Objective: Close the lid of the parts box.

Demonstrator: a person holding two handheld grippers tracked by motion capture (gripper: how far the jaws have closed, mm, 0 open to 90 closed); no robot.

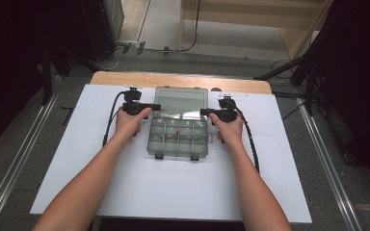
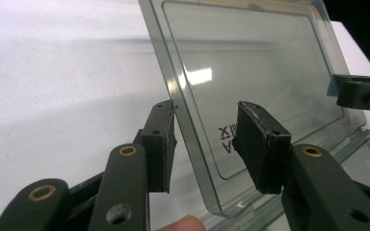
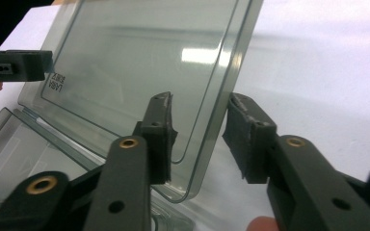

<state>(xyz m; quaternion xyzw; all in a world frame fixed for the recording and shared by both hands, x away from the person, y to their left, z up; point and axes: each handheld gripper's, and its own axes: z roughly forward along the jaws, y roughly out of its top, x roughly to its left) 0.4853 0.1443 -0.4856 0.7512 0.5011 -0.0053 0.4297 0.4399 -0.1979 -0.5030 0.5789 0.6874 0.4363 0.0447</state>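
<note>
Smoky clear plastic is what both of my grippers are working on: the flat hinged lid (image 1: 181, 102) of the see-through compartment box (image 1: 178, 137), which sits at the middle of the white table sheet (image 1: 91, 183), its latches toward six o'clock and its hinge toward twelve. The lid stands raised off the tray, so I take it from both sides at once to keep it from twisting on the hinge. My left gripper (image 2: 203, 144) straddles the lid's nine o'clock edge, jaws partly open; one pad seems to brush the rim, the other stands clear, so nothing is clamped. My right gripper (image 3: 198, 142) does the same at the three o'clock edge, the rim between its pads with gaps showing.
</note>
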